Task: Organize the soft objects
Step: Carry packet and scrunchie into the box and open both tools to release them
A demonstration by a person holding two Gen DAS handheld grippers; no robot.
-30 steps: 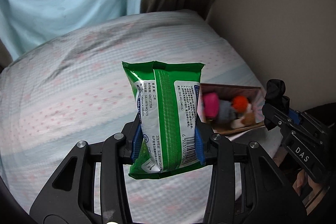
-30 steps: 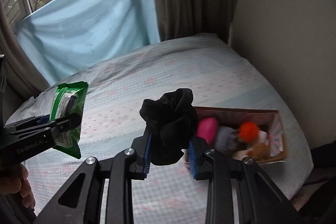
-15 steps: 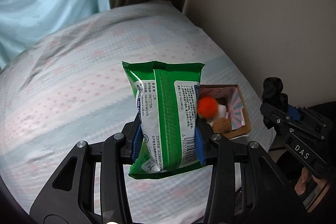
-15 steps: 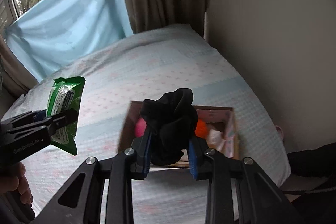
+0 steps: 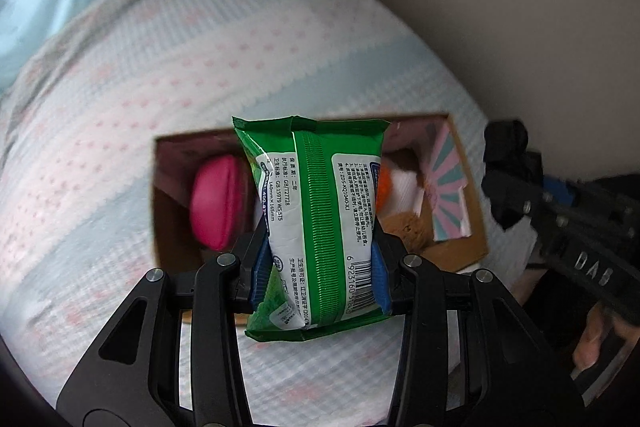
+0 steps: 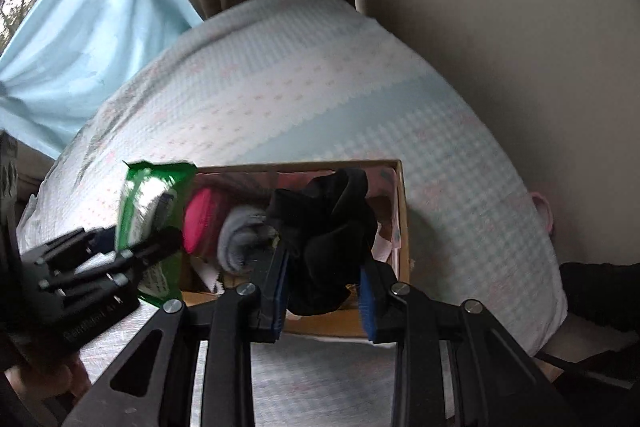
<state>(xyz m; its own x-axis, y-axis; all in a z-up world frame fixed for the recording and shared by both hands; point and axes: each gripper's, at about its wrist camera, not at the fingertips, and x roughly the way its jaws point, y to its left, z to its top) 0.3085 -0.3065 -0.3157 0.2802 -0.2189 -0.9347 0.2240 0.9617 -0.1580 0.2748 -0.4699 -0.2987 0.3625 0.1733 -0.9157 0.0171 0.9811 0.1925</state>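
Fingers of the left gripper [image 5: 318, 267] are clamping a green wipes pack [image 5: 316, 219]; the right gripper [image 6: 324, 291] is pinching black cloth [image 6: 324, 239], both poised above the cardboard box [image 6: 402, 227], probably for dropping in.

Green and white wet-wipe pack [image 5: 320, 227], black sock [image 6: 326, 239], brown cardboard box [image 6: 402, 227], pink-dotted pale blue bedspread [image 5: 140, 87]

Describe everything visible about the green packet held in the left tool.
The green packet is a soft plastic pouch, likely wipes, with a white printed back, a ribbed centre seam, crimped ends and a barcode. It stands upright, pinched at its lower sides between the left tool's blue pads, above the open cardboard box. Only the pads touch it.
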